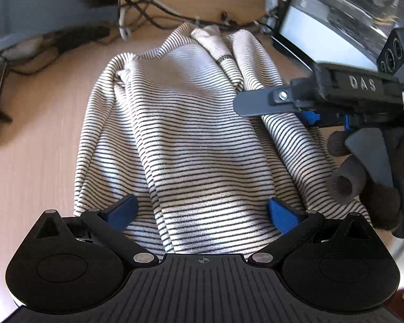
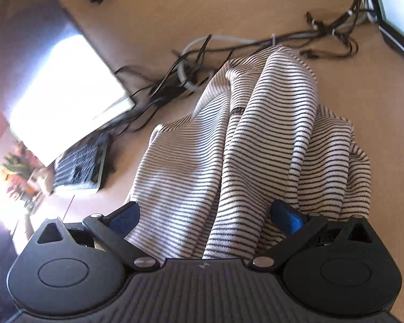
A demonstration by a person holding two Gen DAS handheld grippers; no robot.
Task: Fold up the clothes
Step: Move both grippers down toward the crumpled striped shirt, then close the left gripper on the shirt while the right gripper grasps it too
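A white garment with thin black stripes lies bunched lengthwise on the wooden desk. My left gripper is open, its blue fingertips spread over the garment's near end with cloth between them. My right gripper is open too, blue pads wide apart over the same garment, cloth running under its body. The right gripper's body also shows at the right of the left wrist view, held by a dark-gloved hand beside the garment's right edge.
A tangle of cables lies on the desk beyond the garment's far end. A monitor stands at the far right. A keyboard and a bright screen are on the left in the right wrist view.
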